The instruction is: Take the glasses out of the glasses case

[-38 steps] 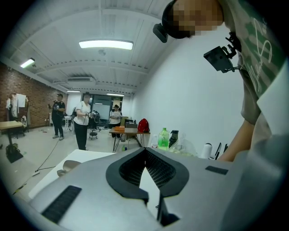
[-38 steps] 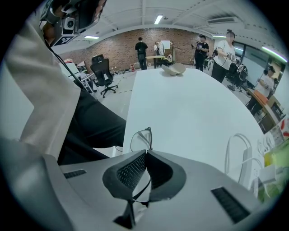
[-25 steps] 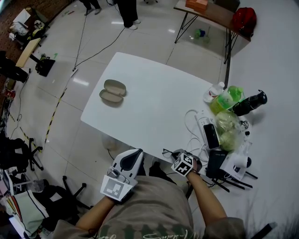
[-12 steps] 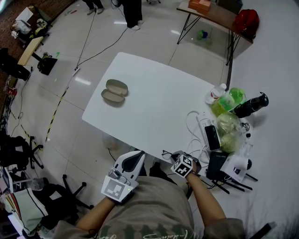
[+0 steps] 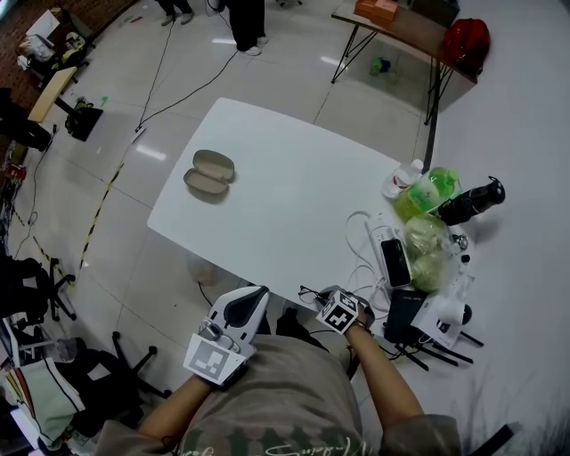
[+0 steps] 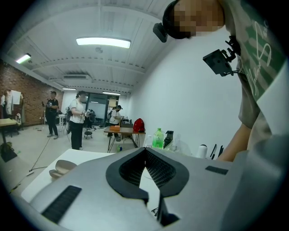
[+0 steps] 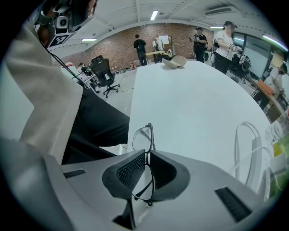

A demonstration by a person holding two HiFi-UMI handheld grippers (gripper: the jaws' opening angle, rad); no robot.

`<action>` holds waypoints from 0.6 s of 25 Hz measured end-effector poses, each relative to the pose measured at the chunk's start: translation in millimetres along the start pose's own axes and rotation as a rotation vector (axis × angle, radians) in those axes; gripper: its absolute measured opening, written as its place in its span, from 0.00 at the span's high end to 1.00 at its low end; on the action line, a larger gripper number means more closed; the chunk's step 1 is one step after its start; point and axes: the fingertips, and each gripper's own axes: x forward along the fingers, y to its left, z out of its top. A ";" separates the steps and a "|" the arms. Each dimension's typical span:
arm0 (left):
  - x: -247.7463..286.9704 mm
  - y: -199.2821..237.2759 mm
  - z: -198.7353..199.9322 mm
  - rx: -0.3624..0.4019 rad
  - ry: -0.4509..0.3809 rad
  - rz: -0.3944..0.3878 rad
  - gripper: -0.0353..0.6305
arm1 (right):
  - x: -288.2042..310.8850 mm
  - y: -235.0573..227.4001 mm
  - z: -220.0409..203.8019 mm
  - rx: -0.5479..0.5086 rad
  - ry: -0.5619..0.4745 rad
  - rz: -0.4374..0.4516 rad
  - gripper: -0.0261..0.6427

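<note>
The tan glasses case (image 5: pixel 209 172) lies open on the far left part of the white table (image 5: pixel 294 205), and shows small in the left gripper view (image 6: pixel 61 167) and the right gripper view (image 7: pixel 175 62). My right gripper (image 5: pixel 322 294) sits at the table's near edge, shut on the thin dark-framed glasses (image 7: pixel 143 135); one lens sticks out past the jaws (image 7: pixel 146 154). In the head view the glasses (image 5: pixel 309 292) hang just over the table edge. My left gripper (image 5: pixel 252 296) is below the near edge by my body. Its jaws (image 6: pixel 145 152) are shut with nothing between them.
The table's right side holds a white power strip (image 5: pixel 378 233) with looped cables, a black phone (image 5: pixel 394 261), a green bottle (image 5: pixel 424 191), a black flask (image 5: pixel 472 199) and a bagged item (image 5: pixel 427 245). People stand beyond the far end (image 5: pixel 245 22). A second table (image 5: pixel 405 31) stands behind.
The head view has shifted slightly. Both grippers stay where they were, the right one still holding the glasses at the table's near edge.
</note>
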 end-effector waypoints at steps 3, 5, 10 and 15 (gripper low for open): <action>-1.5 1.1 -2.6 -0.008 0.011 0.005 0.93 | -0.5 0.6 -0.5 -0.010 0.005 0.011 0.93; -1.8 1.9 -3.5 -0.004 0.011 0.007 0.93 | -1.4 -0.5 0.9 -0.018 0.002 0.007 0.93; 0.2 -2.2 -2.2 0.009 0.006 -0.004 0.93 | -4.4 -1.0 0.7 -0.003 -0.017 0.005 0.93; -0.3 -5.2 -2.4 0.008 0.005 -0.010 0.93 | -10.5 -2.6 1.2 0.008 -0.031 -0.004 0.93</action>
